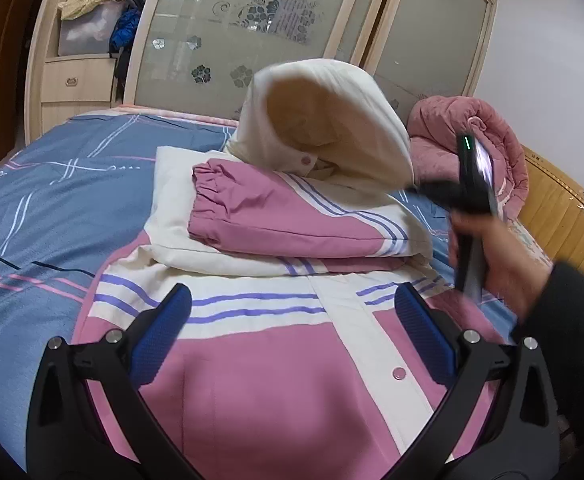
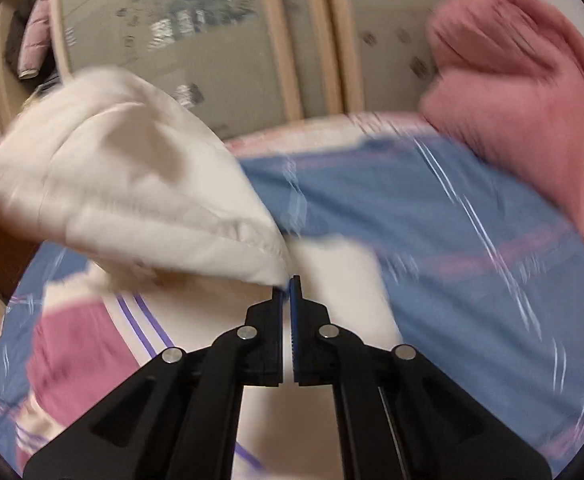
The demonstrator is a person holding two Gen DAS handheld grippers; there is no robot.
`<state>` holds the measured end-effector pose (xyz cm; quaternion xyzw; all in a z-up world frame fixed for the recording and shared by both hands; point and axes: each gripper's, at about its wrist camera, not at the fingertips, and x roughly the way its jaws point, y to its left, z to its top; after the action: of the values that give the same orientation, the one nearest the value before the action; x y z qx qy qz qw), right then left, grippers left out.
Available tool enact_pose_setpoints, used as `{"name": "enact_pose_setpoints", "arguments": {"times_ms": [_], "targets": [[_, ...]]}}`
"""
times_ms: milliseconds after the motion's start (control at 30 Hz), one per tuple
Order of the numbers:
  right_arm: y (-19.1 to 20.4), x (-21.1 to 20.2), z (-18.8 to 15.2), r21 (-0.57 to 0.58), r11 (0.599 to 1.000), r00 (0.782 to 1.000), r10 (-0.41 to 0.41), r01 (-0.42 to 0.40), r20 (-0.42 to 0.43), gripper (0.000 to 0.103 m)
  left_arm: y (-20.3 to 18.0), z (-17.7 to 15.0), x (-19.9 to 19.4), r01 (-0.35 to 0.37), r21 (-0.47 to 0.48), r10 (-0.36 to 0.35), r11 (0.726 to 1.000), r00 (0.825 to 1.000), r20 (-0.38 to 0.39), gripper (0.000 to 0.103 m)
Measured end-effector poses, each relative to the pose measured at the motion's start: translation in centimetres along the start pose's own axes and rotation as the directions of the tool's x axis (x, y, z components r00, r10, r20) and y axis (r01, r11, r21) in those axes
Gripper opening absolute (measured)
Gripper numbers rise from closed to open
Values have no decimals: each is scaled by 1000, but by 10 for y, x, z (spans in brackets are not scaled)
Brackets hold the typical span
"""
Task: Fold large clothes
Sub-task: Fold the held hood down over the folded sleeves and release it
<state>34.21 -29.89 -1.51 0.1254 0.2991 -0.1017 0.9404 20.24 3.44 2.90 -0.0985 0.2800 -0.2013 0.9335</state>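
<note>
In your left wrist view, the pink and cream jacket (image 1: 260, 344) lies spread on the blue bedsheet (image 1: 44, 208), its sleeves folded across the chest into a flat bundle just beyond your left gripper (image 1: 292, 320). That gripper hovers over the jacket's front panel with its blue pads (image 1: 164, 332) wide apart and nothing between them. The cream hood (image 1: 319, 132) stands lifted above the far end of the jacket, its opening facing you. To the right of the jacket your right hand (image 1: 499, 264) grips the handle of the other tool, blurred. Beyond the jacket's right side a pink quilt (image 1: 471, 140) is bunched against the wooden headboard (image 1: 563, 216), and the wardrobe (image 1: 252, 32) stands behind the bed.

In your right wrist view, the right gripper (image 2: 290, 284) has its jaws pressed together on the edge of the hood (image 2: 132, 192), which rises up and left from the tips. The jacket's striped body lies below the hood, left of the gripper; the picture is smeared.
</note>
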Motion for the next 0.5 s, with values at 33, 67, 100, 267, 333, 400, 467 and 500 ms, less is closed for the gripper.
{"name": "enact_pose_setpoints", "arguments": {"times_ms": [33,67,100,267,333,400,467,500], "targets": [[-11,2,-12,9,1000,1000,-9,10,-12,0,-1,0,1,1,-2,-1,1000,1000,-5,101],[-23,5,-21,40,999,1000,-15,16,-18,0,-1,-1,1,4,-5,-4,1000,1000,-6,101],[-32,5,-28,67,998,1000,-9,10,-13,0,0,-2,2,10,-13,-10,1000,1000,-11,101],[-39,-36,-34,152,965,976,207,-215,67,18,10,-6,8,61,-126,-66,990,997,-32,101],[-35,-69,-42,183,938,954,280,-296,107,84,14,-8,11,74,-168,-82,983,996,-37,101],[-34,-107,-59,218,901,920,332,-374,206,102,18,-8,13,80,-193,-88,978,996,-33,101],[-30,-142,-83,200,864,880,418,-462,224,102,20,-8,12,73,-198,-77,977,997,-13,101],[-29,-157,-100,186,865,874,420,-467,245,102,20,-8,11,67,-198,-69,978,998,-5,101]]}}
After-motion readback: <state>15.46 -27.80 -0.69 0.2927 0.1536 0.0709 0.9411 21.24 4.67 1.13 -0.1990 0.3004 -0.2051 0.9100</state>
